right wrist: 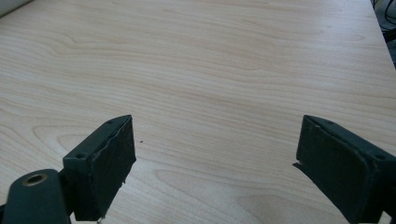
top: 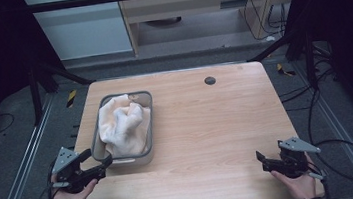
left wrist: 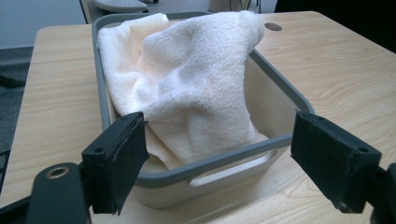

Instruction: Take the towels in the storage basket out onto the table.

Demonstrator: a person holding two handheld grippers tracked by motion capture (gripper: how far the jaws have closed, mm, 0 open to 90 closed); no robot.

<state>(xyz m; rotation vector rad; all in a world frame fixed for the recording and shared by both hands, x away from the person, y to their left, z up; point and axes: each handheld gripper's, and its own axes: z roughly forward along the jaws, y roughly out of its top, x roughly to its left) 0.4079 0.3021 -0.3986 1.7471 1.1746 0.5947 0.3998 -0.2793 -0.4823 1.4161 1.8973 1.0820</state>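
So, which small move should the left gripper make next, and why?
Probably ease the left gripper forward and over the bin's near rim onto the towel. Its fingers are open and right before the bin, and nothing is held yet.

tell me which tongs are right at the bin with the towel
The left tongs, open at the bin holding the towel; the right tongs are over bare table.
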